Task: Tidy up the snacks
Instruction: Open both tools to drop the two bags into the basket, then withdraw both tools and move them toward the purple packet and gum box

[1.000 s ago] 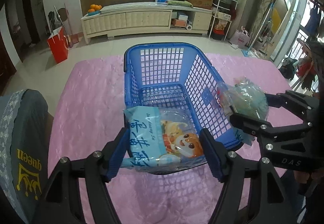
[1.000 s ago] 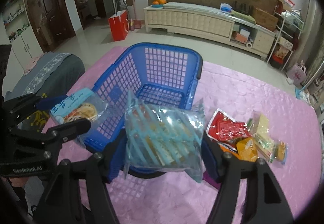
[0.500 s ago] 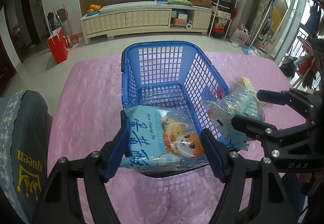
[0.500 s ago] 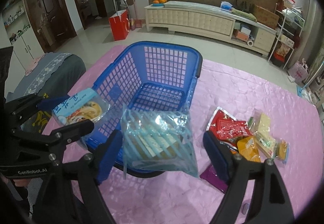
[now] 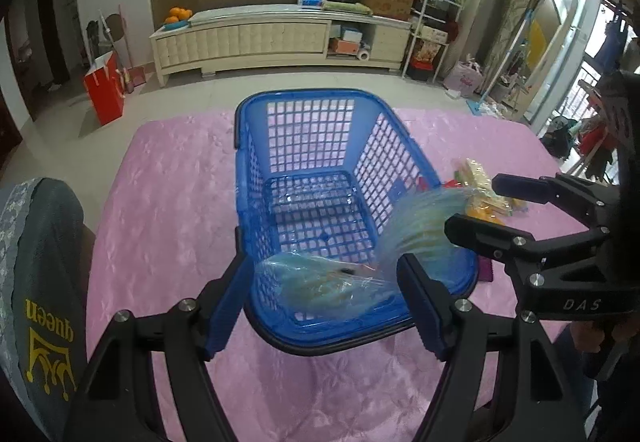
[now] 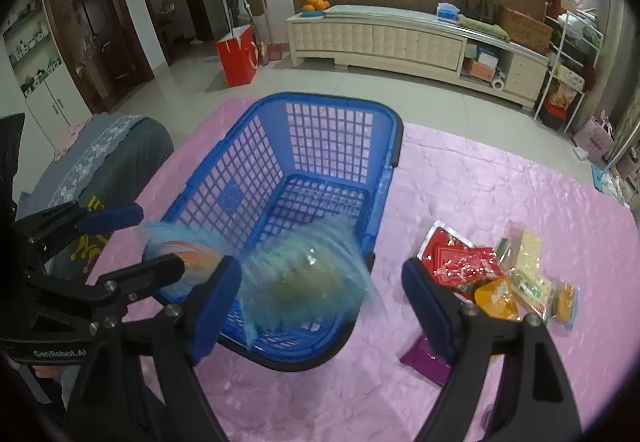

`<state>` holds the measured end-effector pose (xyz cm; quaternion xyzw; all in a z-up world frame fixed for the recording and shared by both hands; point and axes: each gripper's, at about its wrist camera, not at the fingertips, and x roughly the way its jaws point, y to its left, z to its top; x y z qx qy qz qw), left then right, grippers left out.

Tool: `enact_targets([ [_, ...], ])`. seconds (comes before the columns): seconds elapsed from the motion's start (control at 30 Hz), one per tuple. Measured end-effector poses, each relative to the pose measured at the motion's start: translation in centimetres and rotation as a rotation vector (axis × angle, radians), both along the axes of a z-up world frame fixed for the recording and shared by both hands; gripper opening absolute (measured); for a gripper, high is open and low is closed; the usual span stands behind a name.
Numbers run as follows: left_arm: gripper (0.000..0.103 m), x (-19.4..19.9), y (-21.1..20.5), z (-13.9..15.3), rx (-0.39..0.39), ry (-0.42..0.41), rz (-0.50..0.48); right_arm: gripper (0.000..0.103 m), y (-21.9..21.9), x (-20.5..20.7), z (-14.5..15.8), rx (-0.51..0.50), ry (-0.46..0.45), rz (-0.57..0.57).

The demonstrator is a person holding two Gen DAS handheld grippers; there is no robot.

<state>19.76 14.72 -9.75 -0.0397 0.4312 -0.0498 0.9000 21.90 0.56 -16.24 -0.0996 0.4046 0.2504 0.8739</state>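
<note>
A tiled living room holds a long cream cabinet. A pink cloth covers the surface, bearing a blue basket. Both tongs, left gripper and right gripper, stand released; two blurred snack bags drop into it. More snacks lie beside.

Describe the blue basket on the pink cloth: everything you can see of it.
The basket is blue plastic, rectangular, with grid-like holes in its walls and floor and a thick rounded rim. A dark handle lies folded down around the near end. It stands upright on the pink cloth, open side up. Two blurred snack bags are at its near end, seemingly dropping in. The rest of its floor is bare. More snacks lie beside it, on the right in the right wrist view.
</note>
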Motion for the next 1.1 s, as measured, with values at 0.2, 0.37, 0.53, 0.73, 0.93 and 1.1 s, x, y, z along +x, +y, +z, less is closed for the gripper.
enact_targets([
  [0.2,0.072,-1.2,-0.7,1.7,0.017,-0.020,0.007,0.086,-1.1,-1.0,1.2,0.014,-0.009,-0.022],
  [0.37,0.072,-2.9,-1.9,3.3,0.020,-0.041,0.003,0.086,-2.5,-2.9,3.0,0.031,-0.032,-0.032],
  [0.53,0.072,-4.7,-3.9,5.2,0.023,-0.073,-0.014,0.086,-4.6,-5.0,5.1,0.055,-0.064,-0.056],
  [0.73,0.072,-6.5,-7.1,7.0,0.031,-0.109,-0.043,0.086,-8.4,-7.4,7.1,0.073,-0.101,-0.107],
  [0.93,0.072,-7.9,-10.6,7.4,0.019,-0.123,-0.074,0.086,-12.3,-9.0,7.5,0.081,-0.101,-0.163],
  [1.1,0.072,-7.9,-13.3,6.7,0.016,-0.100,-0.102,0.086,-15.1,-9.9,7.5,0.095,-0.101,-0.201],
])
